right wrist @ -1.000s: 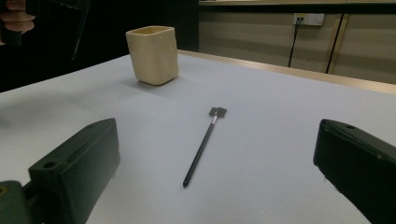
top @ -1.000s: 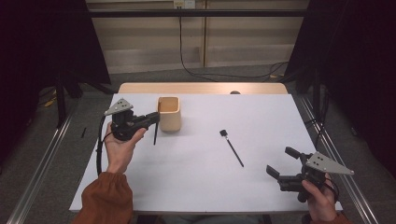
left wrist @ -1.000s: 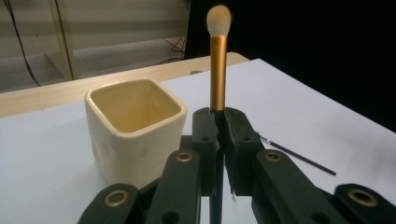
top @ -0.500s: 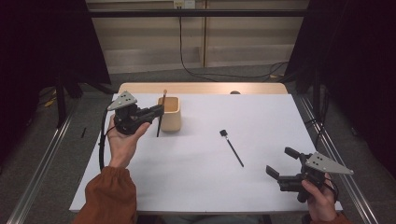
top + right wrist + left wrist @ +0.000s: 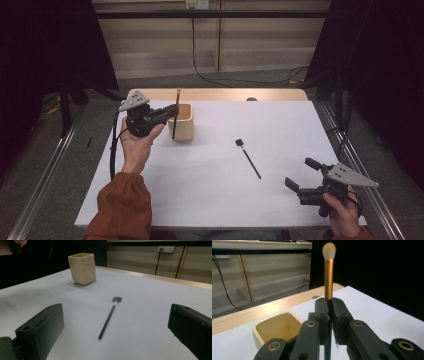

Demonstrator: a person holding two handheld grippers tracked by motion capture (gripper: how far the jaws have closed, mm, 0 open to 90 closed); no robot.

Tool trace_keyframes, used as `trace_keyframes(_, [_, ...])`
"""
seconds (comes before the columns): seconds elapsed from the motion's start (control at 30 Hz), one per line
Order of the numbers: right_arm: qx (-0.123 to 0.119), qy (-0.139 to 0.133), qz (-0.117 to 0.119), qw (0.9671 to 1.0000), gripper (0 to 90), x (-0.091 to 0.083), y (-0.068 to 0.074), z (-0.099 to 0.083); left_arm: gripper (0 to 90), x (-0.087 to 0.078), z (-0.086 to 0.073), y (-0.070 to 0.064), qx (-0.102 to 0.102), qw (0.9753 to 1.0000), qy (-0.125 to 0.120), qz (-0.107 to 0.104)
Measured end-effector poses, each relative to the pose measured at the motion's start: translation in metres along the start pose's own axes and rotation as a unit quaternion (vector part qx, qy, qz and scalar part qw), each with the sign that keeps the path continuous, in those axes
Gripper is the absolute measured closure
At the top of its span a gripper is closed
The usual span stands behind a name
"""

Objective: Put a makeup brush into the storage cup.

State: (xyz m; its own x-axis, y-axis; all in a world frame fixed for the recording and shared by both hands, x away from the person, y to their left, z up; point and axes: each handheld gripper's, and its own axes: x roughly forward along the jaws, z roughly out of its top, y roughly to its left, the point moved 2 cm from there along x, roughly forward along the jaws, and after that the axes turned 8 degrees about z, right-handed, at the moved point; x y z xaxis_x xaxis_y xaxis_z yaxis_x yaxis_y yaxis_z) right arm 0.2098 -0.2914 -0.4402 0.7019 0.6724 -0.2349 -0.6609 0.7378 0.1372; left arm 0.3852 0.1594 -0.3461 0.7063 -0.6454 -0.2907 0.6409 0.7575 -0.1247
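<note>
The left gripper [image 5: 167, 112] is raised near the surface's far-left corner, fingers [image 5: 322, 312] pressed together, palm turned up. The right gripper [image 5: 306, 174] rests low by the near-right corner, fingers [image 5: 40, 332] spread wide.

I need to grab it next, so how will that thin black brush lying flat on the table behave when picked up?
The thin black brush looks slim and light, so it will probably lift easily. It lies flat on the smooth white table, so it may slide or roll if nudged. Its straight handle seems stiff, not floppy.
</note>
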Motion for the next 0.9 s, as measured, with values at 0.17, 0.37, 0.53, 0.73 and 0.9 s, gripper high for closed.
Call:
trace_keyframes(0.17, [-0.001, 0.0, 0.0, 1.0, 0.0, 0.0, 0.0, 0.0, 83.8, 0.003, 0.001, -0.001, -0.004, 1.0, 0.005, 0.002])
trace_keyframes(0.37, [-0.001, -0.001, 0.002, 1.0, 0.0, 0.0, 0.0, 0.0, 83.9, 0.008, 0.008, -0.002, -0.007, 1.0, 0.002, -0.003])
trace_keyframes(0.53, [0.0, -0.001, 0.002, 1.0, 0.1, -0.001, -0.001, 0.0, 83.9, 0.008, 0.018, 0.003, -0.009, 0.9999, 0.003, 0.006])
trace_keyframes(0.73, [-0.003, -0.002, 0.005, 1.0, 0.0, -0.001, 0.0, 0.0, 83.8, 0.014, 0.029, 0.007, 0.003, 0.9998, -0.007, 0.016])
trace_keyframes(0.9, [0.0, -0.004, 0.004, 1.0, 0.0, -0.001, 0.0, 0.0, 83.8, 0.022, 0.035, 0.011, 0.011, 0.9996, -0.01, 0.022])
